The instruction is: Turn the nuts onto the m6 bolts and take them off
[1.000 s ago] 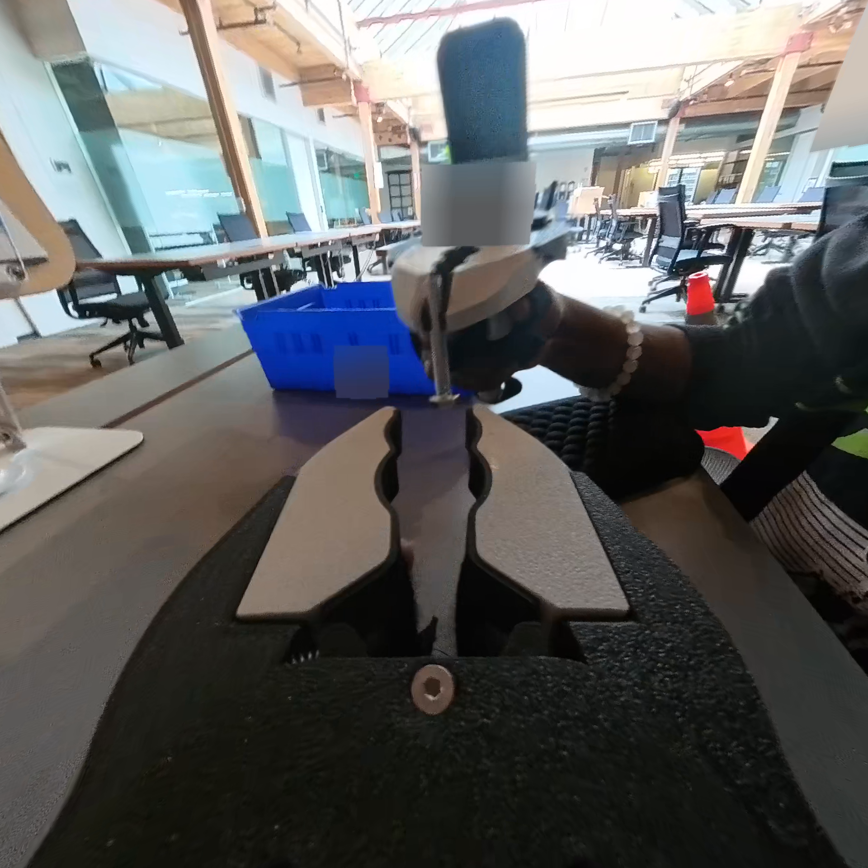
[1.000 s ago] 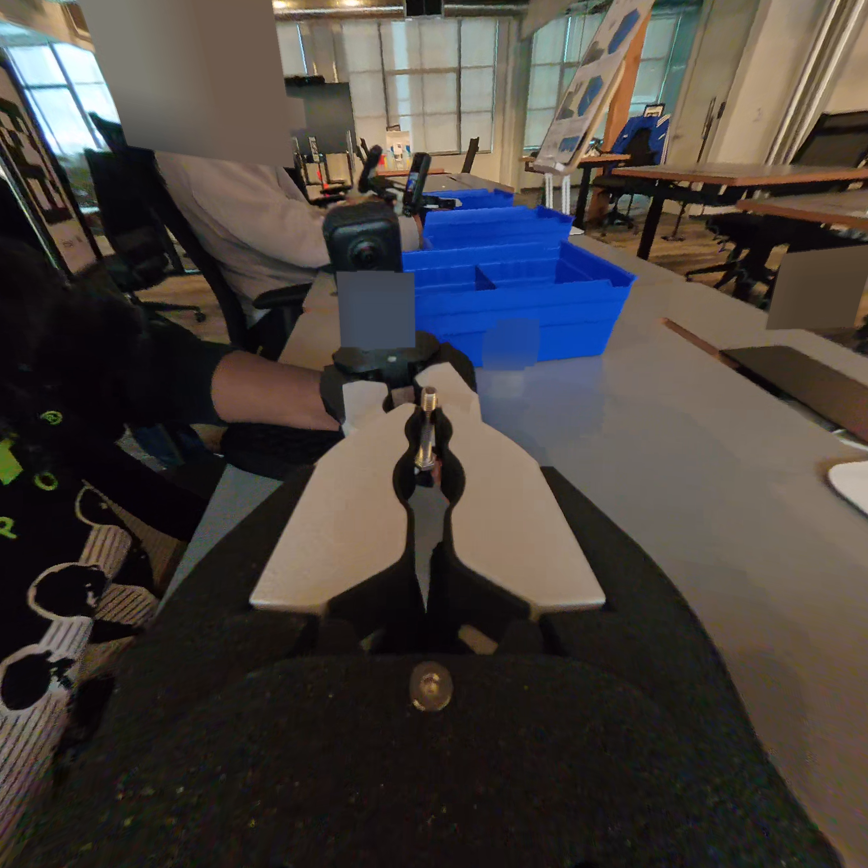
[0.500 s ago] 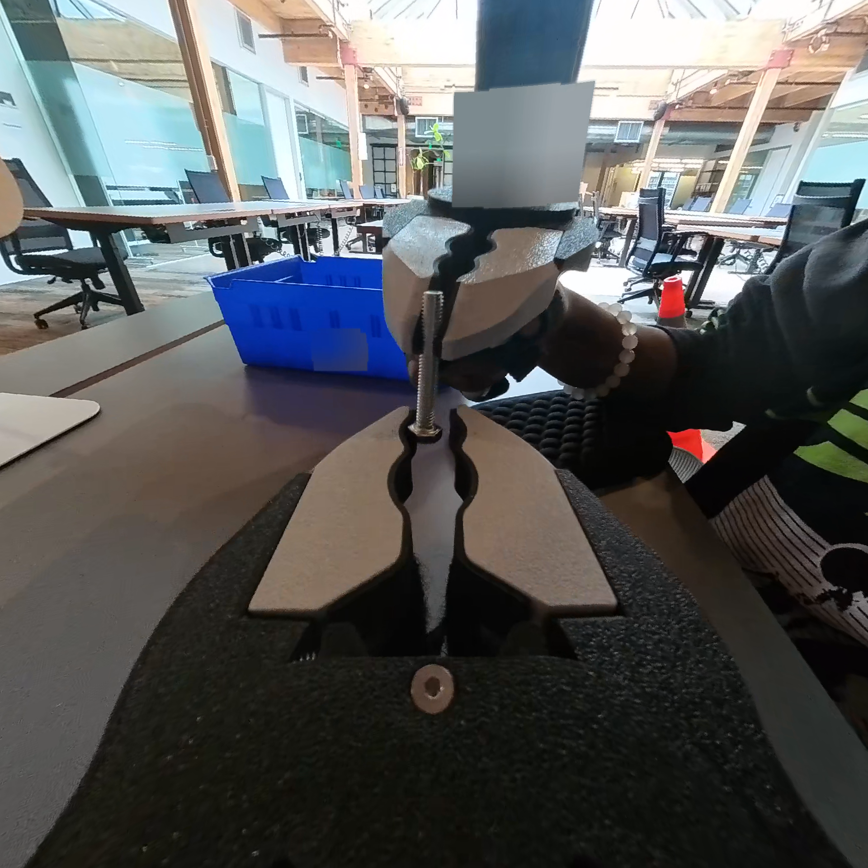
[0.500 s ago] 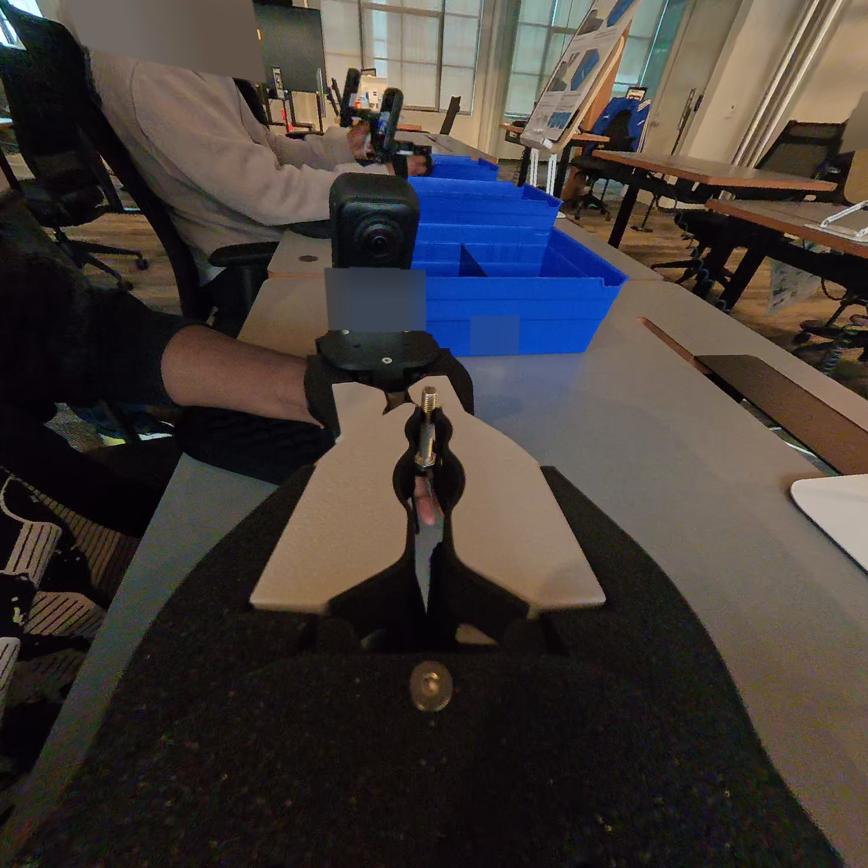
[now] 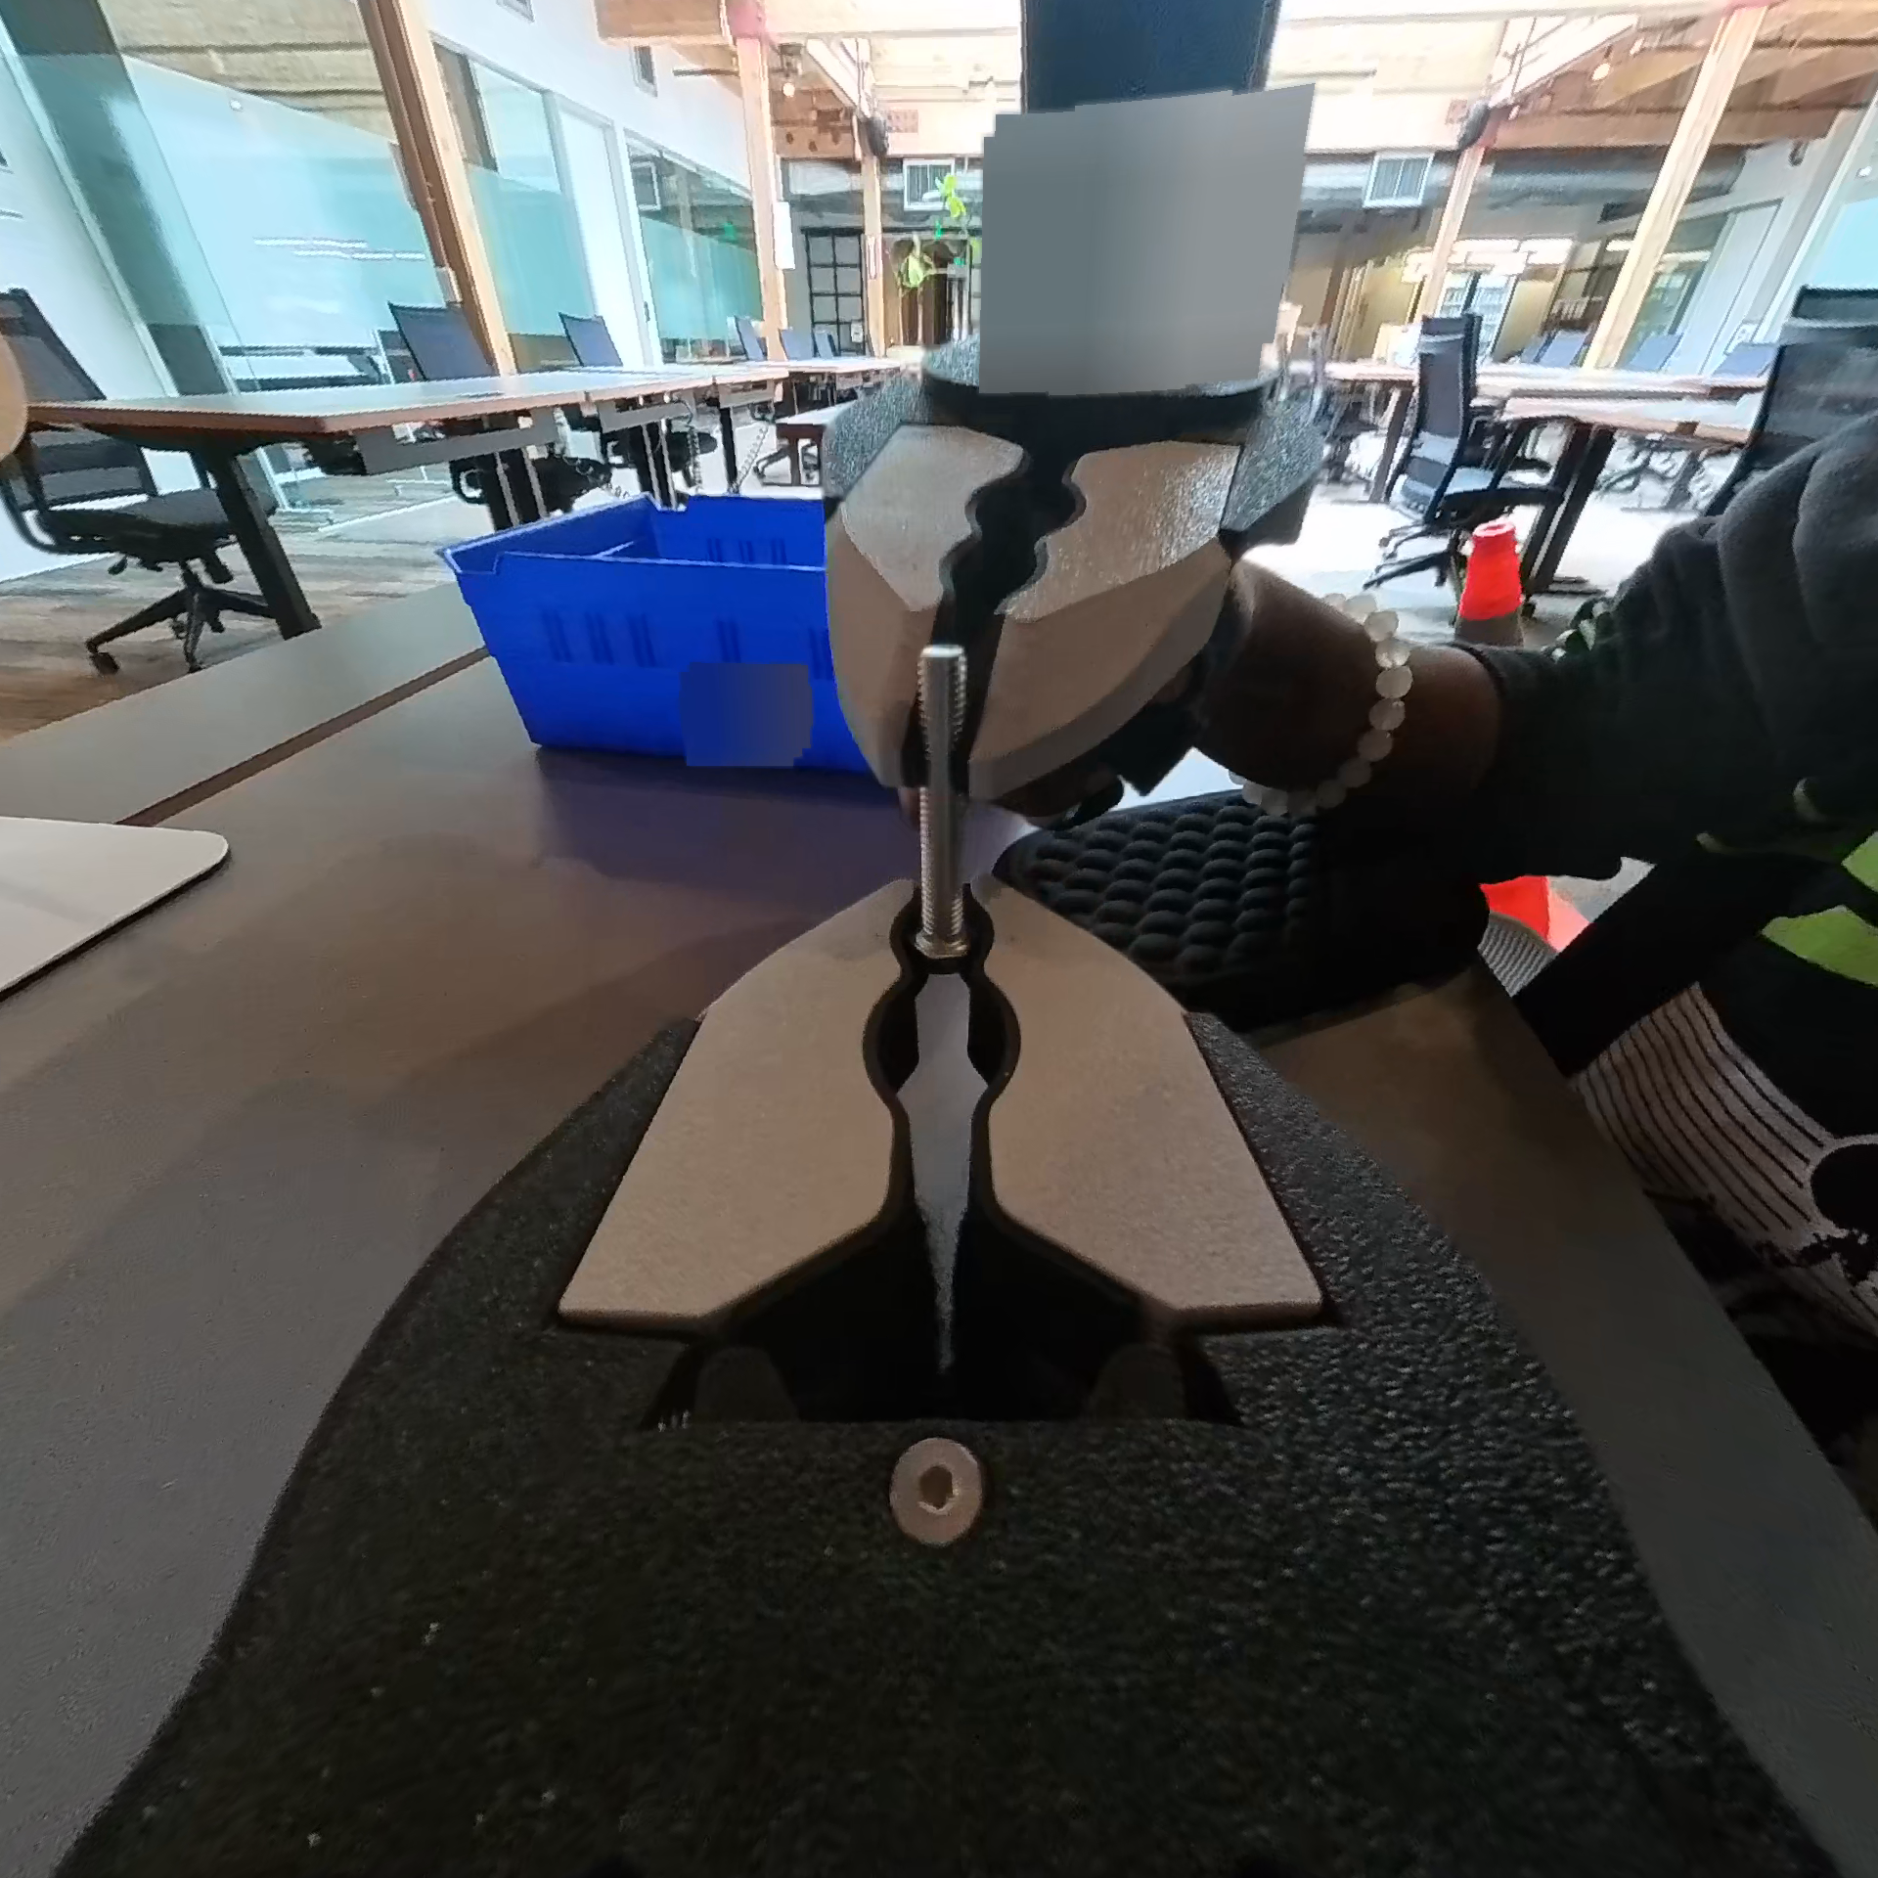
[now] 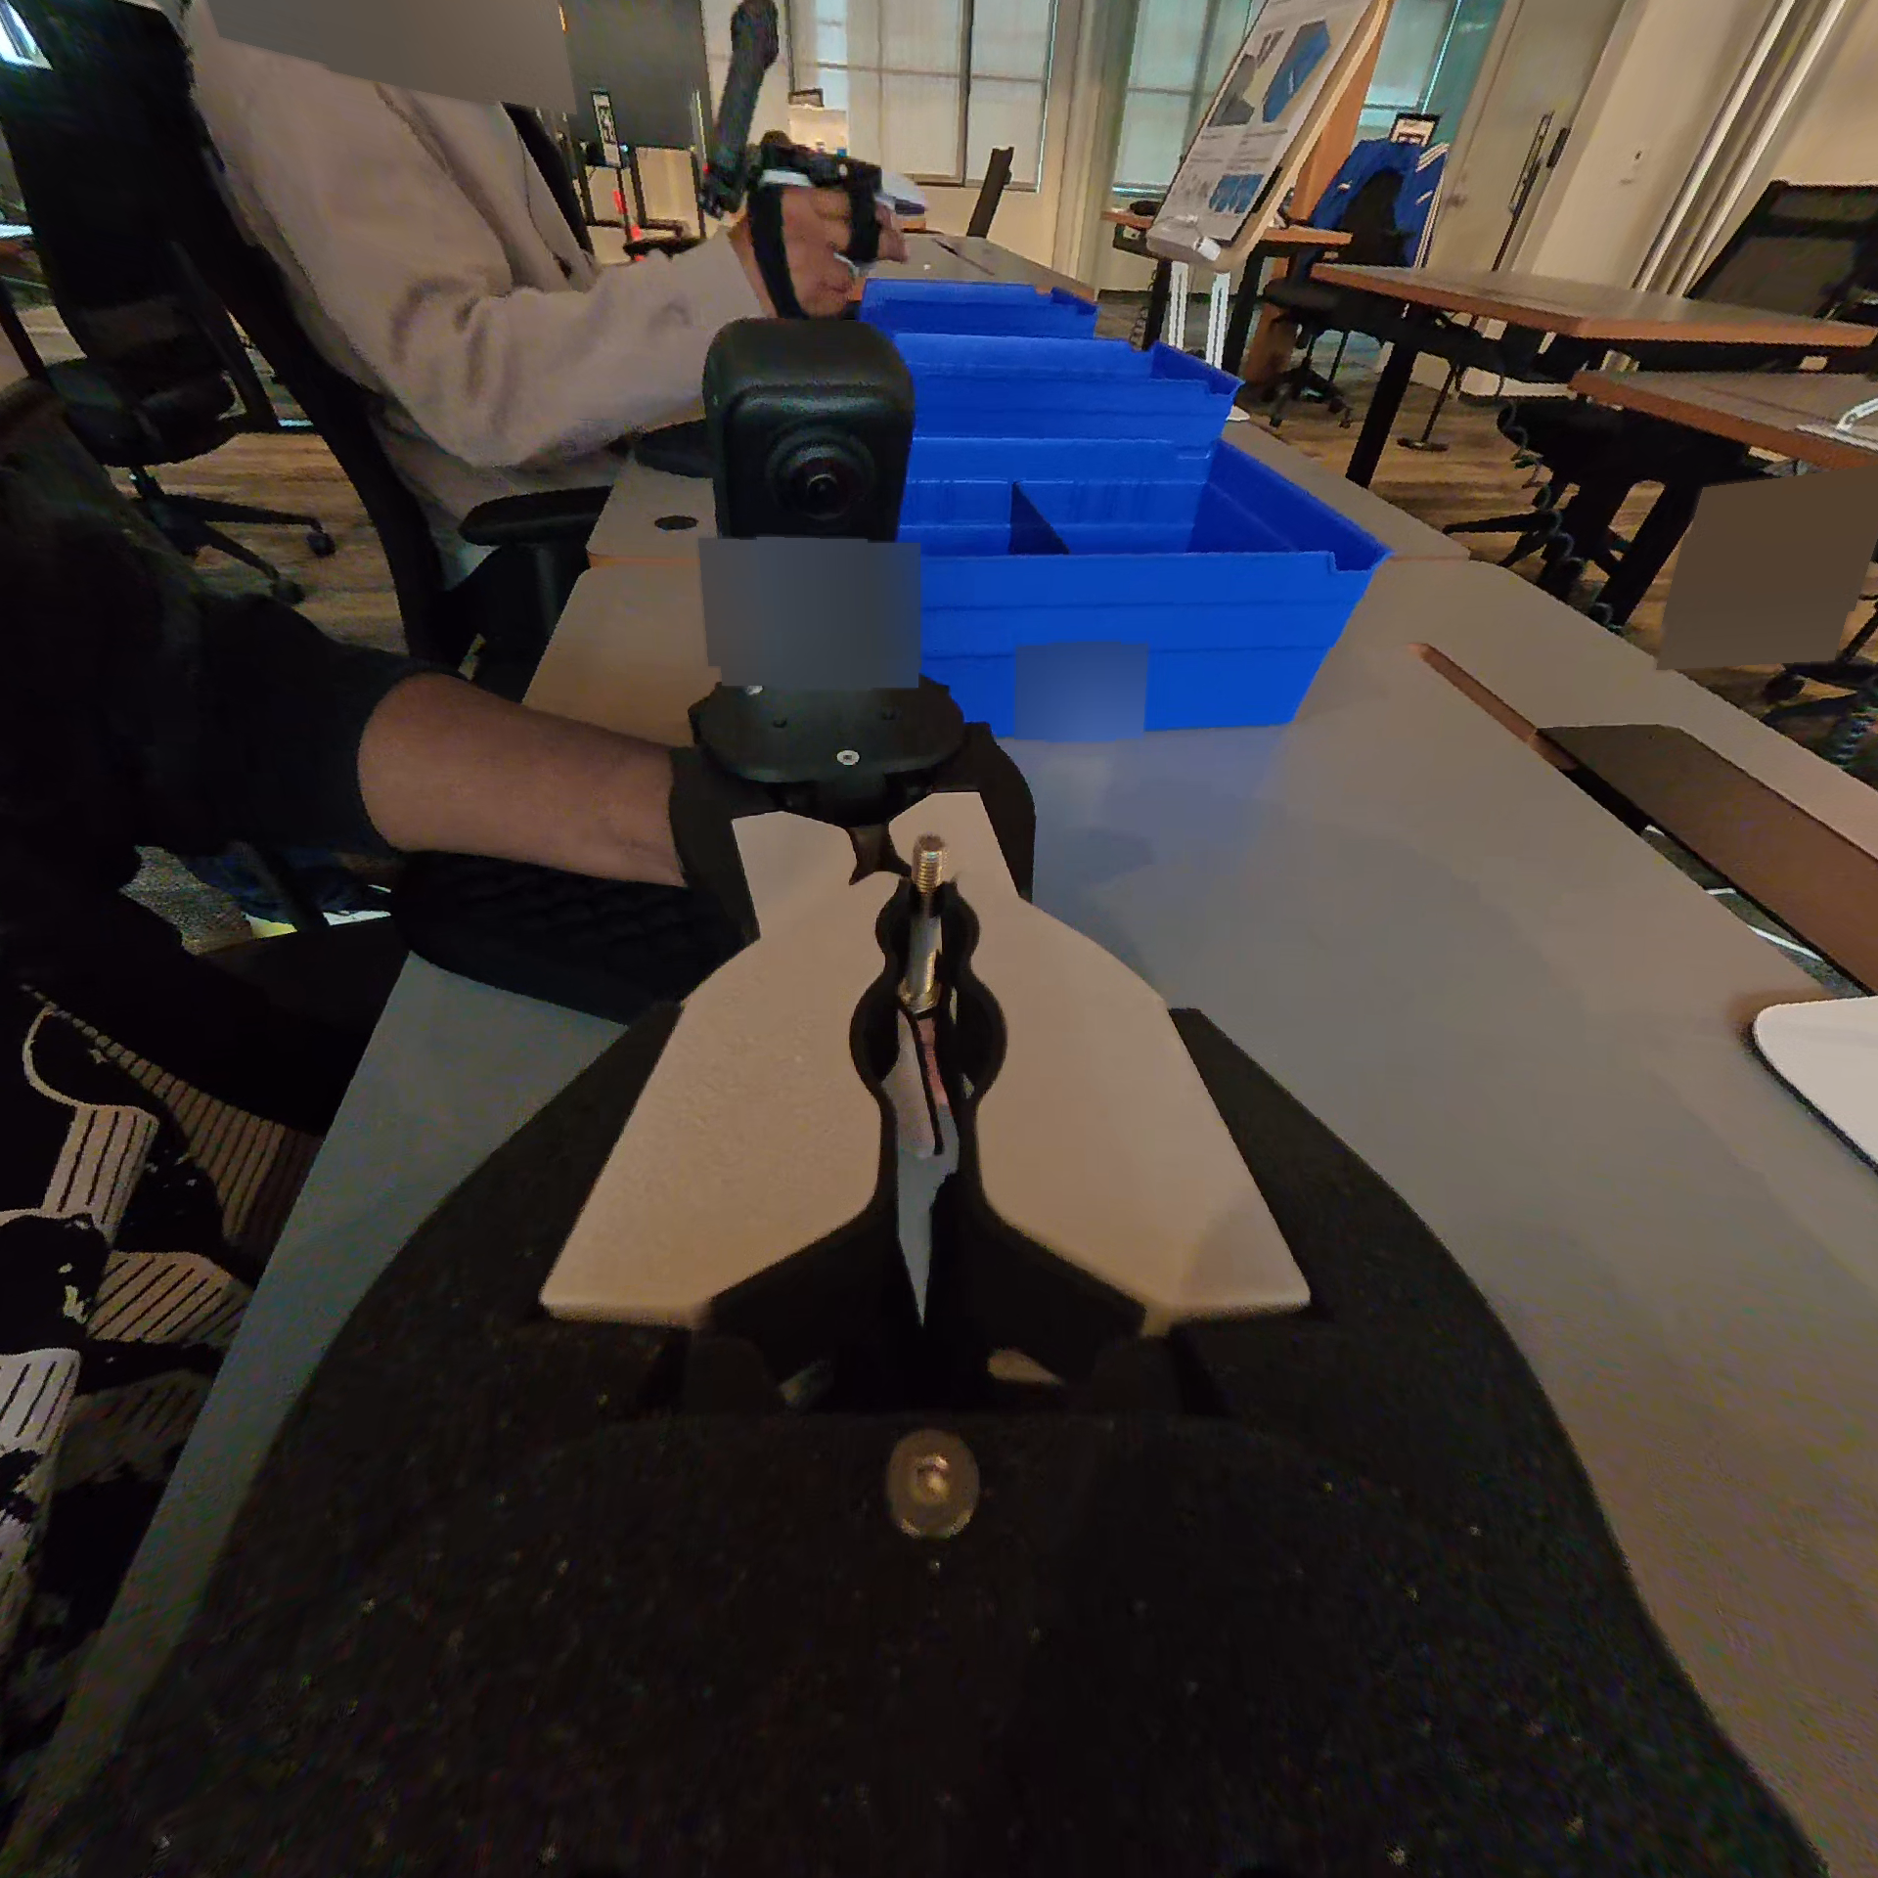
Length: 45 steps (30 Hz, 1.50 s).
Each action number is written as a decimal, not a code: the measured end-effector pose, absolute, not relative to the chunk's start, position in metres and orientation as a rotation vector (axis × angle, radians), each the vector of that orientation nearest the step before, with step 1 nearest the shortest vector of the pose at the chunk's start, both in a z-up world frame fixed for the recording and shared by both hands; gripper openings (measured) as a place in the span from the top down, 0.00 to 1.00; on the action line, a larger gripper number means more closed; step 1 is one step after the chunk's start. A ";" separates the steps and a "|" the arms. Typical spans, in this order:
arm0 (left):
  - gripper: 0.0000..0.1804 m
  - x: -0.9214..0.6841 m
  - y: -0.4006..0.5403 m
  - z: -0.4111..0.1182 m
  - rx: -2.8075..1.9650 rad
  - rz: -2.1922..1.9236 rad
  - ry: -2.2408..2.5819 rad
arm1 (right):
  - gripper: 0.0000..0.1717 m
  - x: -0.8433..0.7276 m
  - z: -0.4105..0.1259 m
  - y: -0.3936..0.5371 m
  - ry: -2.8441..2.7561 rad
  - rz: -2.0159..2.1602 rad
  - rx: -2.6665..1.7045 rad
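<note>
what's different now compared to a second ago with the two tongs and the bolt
The left tongs moved up to the bolt and closed around its lower end, where a nut sits. The right tongs stayed clamped on the bolt throughout. The blue bin stayed put.

Both claws (image 5: 943,920) (image 6: 920,894) tip to tip, jaws nearly closed.
</note>
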<state>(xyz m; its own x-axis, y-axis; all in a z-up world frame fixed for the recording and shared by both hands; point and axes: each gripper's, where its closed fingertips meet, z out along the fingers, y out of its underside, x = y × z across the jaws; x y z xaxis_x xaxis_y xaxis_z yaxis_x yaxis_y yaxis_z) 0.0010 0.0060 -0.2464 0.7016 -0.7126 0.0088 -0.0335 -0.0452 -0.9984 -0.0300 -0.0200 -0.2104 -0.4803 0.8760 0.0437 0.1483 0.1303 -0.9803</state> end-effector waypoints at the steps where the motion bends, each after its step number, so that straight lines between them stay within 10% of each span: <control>1: 0.98 0.000 0.006 -0.247 -1.544 -0.598 0.644 | 0.97 -0.030 -0.211 -0.020 -1.750 1.398 -0.992; 12: 0.98 -0.030 0.002 -0.253 -1.578 -0.502 0.635 | 0.77 -0.011 -0.235 -0.004 -2.091 1.142 -1.040; 23: 0.98 -0.049 -0.010 -0.251 -1.489 -0.471 0.638 | 0.84 -0.031 -0.334 0.018 -2.646 0.612 -1.007; 45: 0.98 -0.044 -0.010 -0.252 -1.494 -0.493 0.660 | 0.95 -0.040 -0.350 0.016 -2.725 0.606 -0.950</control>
<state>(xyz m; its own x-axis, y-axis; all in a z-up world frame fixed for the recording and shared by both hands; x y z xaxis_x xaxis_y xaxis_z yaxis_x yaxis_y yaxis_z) -0.0443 -0.0098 -0.2522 0.7353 -0.6709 -0.0963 -0.0981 0.0353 -0.9946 -0.0398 0.0162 -0.3498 -0.7760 0.6291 0.0460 0.5504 0.7110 -0.4377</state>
